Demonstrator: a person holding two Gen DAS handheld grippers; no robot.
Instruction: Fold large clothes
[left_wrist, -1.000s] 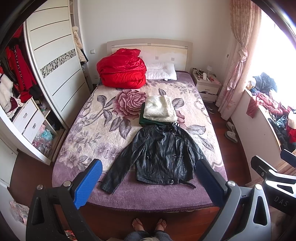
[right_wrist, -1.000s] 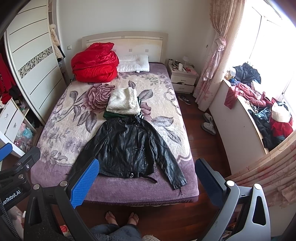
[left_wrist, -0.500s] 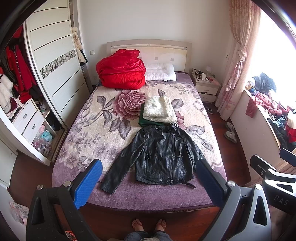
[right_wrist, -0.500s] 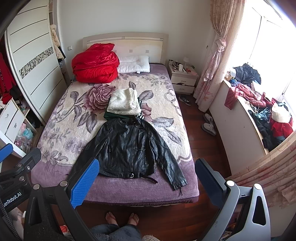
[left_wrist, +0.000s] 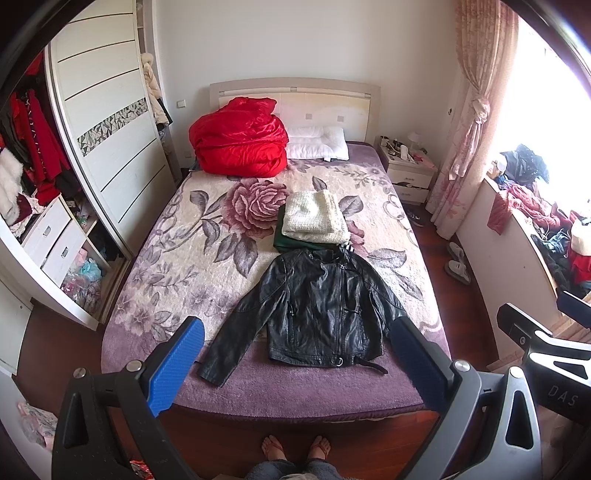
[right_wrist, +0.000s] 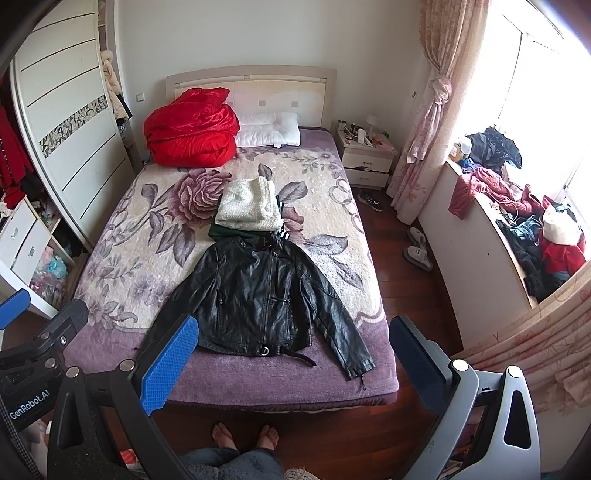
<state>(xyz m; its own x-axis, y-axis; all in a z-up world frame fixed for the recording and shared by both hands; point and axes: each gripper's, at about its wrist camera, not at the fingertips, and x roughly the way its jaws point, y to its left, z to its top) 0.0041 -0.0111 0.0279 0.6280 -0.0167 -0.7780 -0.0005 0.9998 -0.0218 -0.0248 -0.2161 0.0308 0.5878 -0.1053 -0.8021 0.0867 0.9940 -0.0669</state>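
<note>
A black leather jacket (left_wrist: 317, 310) lies flat, front up, sleeves spread, near the foot of the bed; it also shows in the right wrist view (right_wrist: 258, 295). Behind it sits a folded cream knit (left_wrist: 314, 218) on a folded dark green garment (left_wrist: 291, 242). My left gripper (left_wrist: 295, 354) is open and empty, held high above the bed's foot end. My right gripper (right_wrist: 291, 350) is open and empty at the same height, to the right of the left one.
The bed (left_wrist: 177, 236) has a floral blanket, a red duvet bundle (left_wrist: 240, 136) and a white pillow (left_wrist: 317, 144) at the head. A wardrobe (left_wrist: 107, 122) stands left, a nightstand (left_wrist: 406, 170) and a cluttered window ledge (right_wrist: 517, 221) right. Bare feet (left_wrist: 295, 446) stand on the wood floor.
Both views have shifted very slightly; the jacket and the stack have not moved and both grippers stay open.
</note>
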